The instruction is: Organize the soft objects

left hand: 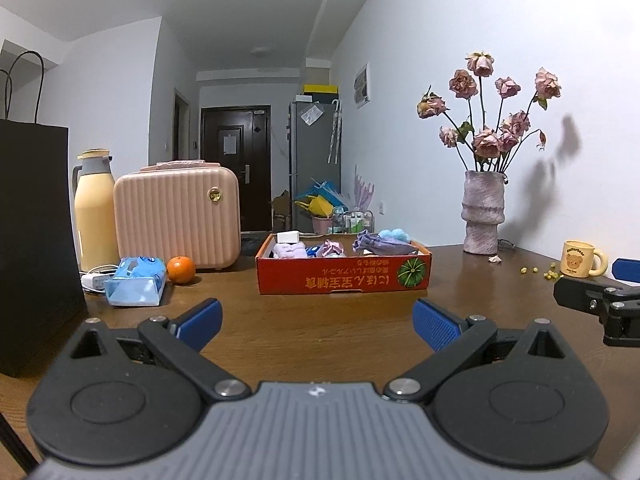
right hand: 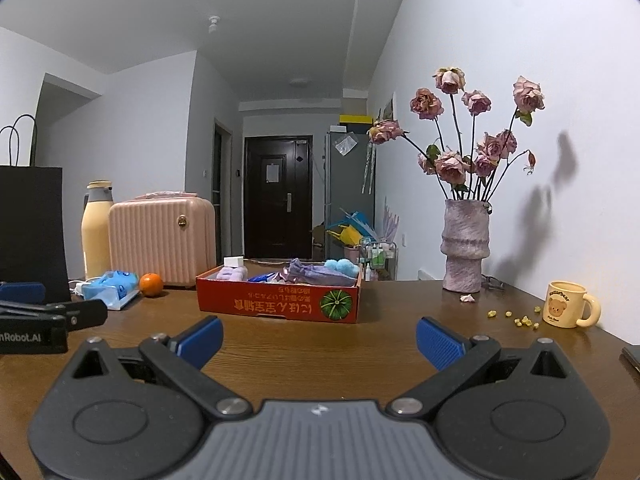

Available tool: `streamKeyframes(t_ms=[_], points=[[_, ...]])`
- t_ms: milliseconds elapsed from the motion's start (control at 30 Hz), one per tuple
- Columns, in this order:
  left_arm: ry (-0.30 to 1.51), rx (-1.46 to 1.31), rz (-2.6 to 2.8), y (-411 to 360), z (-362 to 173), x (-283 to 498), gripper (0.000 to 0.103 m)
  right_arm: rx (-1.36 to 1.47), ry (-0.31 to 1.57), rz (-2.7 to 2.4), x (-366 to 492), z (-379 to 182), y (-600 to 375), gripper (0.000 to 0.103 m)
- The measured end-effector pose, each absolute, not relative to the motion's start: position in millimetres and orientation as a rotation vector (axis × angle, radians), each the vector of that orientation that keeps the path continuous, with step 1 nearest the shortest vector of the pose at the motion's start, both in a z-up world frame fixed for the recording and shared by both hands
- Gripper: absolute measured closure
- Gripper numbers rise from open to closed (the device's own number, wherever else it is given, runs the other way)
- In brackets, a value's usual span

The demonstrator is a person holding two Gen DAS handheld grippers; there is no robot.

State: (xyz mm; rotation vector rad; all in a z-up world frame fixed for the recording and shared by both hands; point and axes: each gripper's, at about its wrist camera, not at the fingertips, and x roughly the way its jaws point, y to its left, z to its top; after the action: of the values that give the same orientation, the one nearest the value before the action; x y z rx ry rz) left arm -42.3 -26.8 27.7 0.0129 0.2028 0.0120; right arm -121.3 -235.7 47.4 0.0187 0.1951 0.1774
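With both my left tongs (left hand: 316,322) and right tongs (right hand: 318,340) spread and empty, I risked nudging the red box (left hand: 343,276) or snagging two soft items (left hand: 362,242) together.

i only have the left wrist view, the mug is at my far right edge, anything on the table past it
Observer: Yes. In the right wrist view a dark flat object lies at the table's right edge, beyond the mug. I can't tell what it is.
Operator: is the right gripper holding anything
Observer: No. The right gripper is open, with bare table between its fingers.
Operator: any branding on my own gripper
Observer: From the right wrist view, the left gripper has white lettering on its side ending in "nRobot.AI".
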Motion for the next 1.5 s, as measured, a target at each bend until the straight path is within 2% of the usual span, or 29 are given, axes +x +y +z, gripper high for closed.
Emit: streamKeyframes(t_ms=[1500], points=[[0.191,0.013,0.008,-27.0,27.7,-48.9,0.000,0.009,0.176,0.183,-132.1,53.2,-230.8,0.000]])
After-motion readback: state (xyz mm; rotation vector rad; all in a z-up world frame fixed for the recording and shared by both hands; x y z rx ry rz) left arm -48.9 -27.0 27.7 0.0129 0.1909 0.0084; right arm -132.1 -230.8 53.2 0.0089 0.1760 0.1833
